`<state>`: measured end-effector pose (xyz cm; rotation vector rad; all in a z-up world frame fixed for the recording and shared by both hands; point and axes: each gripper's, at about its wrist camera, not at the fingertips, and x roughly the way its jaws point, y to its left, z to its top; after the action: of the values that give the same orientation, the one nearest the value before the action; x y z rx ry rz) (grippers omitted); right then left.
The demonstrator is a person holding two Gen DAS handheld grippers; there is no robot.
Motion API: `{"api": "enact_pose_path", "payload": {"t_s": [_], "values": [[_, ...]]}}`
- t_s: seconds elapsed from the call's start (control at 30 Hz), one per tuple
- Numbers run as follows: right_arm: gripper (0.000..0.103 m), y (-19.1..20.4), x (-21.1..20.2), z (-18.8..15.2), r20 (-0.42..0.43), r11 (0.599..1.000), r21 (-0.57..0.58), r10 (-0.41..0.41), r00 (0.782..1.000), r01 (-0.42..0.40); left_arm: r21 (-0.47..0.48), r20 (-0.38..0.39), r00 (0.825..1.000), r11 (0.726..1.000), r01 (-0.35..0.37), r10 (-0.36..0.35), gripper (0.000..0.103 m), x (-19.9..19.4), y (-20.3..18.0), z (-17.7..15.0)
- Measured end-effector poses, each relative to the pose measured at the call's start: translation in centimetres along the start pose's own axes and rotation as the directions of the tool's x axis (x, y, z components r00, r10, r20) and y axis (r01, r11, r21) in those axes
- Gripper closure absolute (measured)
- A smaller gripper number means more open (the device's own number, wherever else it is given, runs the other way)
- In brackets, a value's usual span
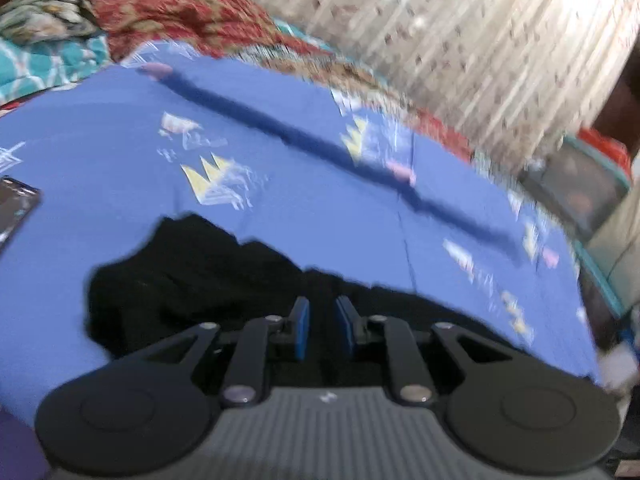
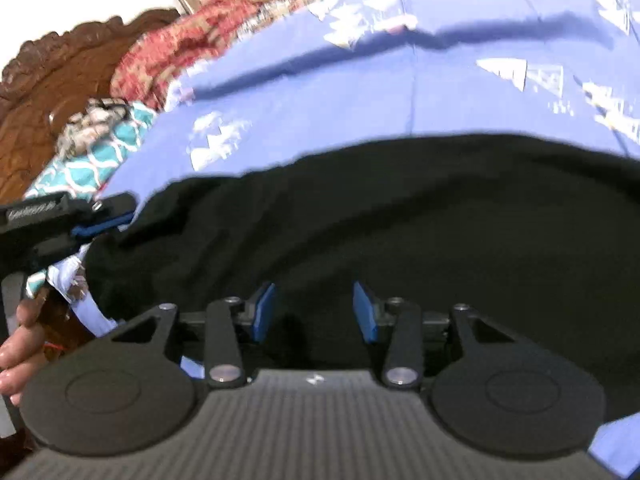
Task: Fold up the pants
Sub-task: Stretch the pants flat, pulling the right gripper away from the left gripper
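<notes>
Right wrist view: my right gripper (image 2: 314, 312) hangs wide above the black pants (image 2: 400, 216); I risk pinching only the top layer, dragging it crooked.

Left gripper (image 1: 322, 328): narrow gap, nothing visibly held.

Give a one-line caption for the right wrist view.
Open right gripper above black pants on a blue bedsheet.

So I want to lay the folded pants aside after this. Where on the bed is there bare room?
Bare blue sheet lies beyond the black pants, up to the dark crease, and again past it toward the red quilt. Left of the pants there is room, bounded by the phone. The head end is crowded with the quilt and a teal cloth.
</notes>
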<state>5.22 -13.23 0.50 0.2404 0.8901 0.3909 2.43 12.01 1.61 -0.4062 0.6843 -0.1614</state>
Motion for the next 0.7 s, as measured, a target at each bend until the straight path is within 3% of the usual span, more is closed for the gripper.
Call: {"api": "enact_pose_path", "payload": {"t_s": [0.07, 0.13, 0.2, 0.3, 0.4, 0.57, 0.63, 0.7], "values": [[0.058, -0.8, 0.2, -1.0, -0.041, 1.0, -0.001, -0.03, 0.999, 0.03, 0.028, -0.042, 0.998, 0.998, -0.049, 0.05, 0.086, 2.1, 0.0, -0.6], [0.059, -2.1, 0.0, -2.2, -0.076, 0.997, 0.006, -0.076, 0.994, 0.077, 0.046, -0.078, 0.985, 0.987, -0.153, 0.156, 0.085, 4.1, 1.2, -1.1], [0.066, -3.4, -0.4, -2.4, -0.084, 0.995, 0.034, -0.093, 0.992, 0.096, -0.007, -0.129, 0.959, 0.967, -0.255, 0.252, 0.098, 5.7, 4.1, -1.2], [0.067, -5.3, -2.1, -2.9, -0.077, 0.99, 0.091, -0.099, 0.992, 0.106, -0.155, -0.131, 0.975, 0.967, -0.201, 0.182, 0.097, 5.4, 7.3, -0.9], [0.067, -6.5, -3.8, -3.8, -0.068, 0.987, 0.137, -0.08, 0.994, 0.089, -0.147, -0.119, 0.976, 0.968, -0.201, 0.184, 0.097, 4.5, 6.5, -0.5], [0.066, -6.4, -3.9, -4.6, -0.055, 0.986, 0.142, -0.077, 0.995, 0.085, -0.151, -0.039, 0.993, 0.982, -0.112, 0.108, 0.079, 2.3, 5.8, 1.6], [0.065, -6.4, -4.1, -4.6, -0.059, 0.987, 0.131, -0.082, 0.995, 0.089, -0.129, 0.006, 0.993, 0.985, -0.115, 0.117, 0.069, 1.8, 5.9, 3.3], [0.065, -6.6, -4.0, -4.4, -0.065, 0.988, 0.125, -0.084, 0.994, 0.091, -0.088, 0.054, 0.981, 0.979, -0.183, 0.188, 0.052, 1.4, 6.1, 5.2]]}}
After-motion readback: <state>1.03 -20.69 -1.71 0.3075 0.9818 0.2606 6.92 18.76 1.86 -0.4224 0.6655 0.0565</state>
